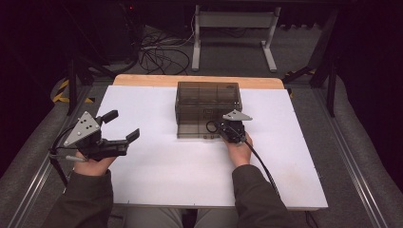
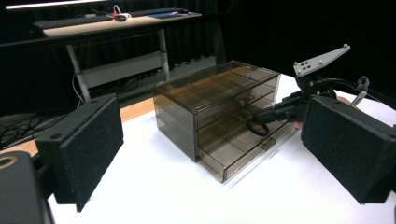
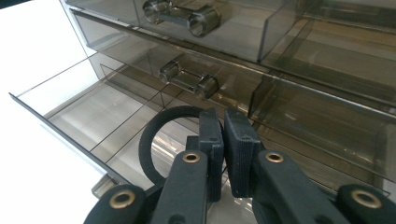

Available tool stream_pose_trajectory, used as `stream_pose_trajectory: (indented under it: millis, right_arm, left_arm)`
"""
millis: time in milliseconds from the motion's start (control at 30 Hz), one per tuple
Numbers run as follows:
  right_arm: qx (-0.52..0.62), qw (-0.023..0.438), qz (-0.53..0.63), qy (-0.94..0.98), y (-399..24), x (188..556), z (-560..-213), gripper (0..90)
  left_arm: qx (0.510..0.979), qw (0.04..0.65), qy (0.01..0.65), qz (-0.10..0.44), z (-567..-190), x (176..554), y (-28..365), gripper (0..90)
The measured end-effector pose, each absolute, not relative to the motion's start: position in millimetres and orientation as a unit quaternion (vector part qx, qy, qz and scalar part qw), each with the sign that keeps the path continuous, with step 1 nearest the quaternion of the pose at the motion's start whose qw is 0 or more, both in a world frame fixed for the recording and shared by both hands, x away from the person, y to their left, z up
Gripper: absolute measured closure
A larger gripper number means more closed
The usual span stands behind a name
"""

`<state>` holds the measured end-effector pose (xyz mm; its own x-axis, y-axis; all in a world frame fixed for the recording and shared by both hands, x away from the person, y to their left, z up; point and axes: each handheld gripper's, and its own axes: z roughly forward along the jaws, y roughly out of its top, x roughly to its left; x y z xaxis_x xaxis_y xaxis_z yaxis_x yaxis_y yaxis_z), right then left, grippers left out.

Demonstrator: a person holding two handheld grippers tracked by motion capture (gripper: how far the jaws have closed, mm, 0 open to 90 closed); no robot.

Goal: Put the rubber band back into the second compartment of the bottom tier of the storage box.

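- My left gripper (image 1: 121,126) sits low at the table's left, jaws spread wide with nothing between them, pointing toward the middle.
- My left hand (image 1: 95,164) grips it from below, forearm sleeved.
- My right gripper (image 3: 223,140) points forward, jaws pinched together.
- My right hand (image 1: 240,151) steadies it, wrist straight.
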<state>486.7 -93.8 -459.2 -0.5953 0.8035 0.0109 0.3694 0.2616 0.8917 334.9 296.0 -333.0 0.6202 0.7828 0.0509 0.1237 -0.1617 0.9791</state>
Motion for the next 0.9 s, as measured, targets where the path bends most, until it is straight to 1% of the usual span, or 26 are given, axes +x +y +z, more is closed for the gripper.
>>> stream_pose_trajectory:
  millis: [300,633,900]
  right_arm:
    - [0.379,0.229,0.465,0.766,-91.6,487.0,-459.7,85.7]
    - [0.374,0.23,0.463,0.77,-90.7,486.6,-459.9,81.9]
    - [0.364,0.225,0.465,0.775,-89.9,485.9,-459.8,75.0]
  left_arm:
    - [0.706,0.56,0.321,0.291,-334.2,336.3,293.4,6.6]
    - [0.707,0.559,0.32,0.291,-334.1,336.3,293.1,6.6]
    - [0.707,0.559,0.32,0.291,-334.3,336.5,292.7,6.6]
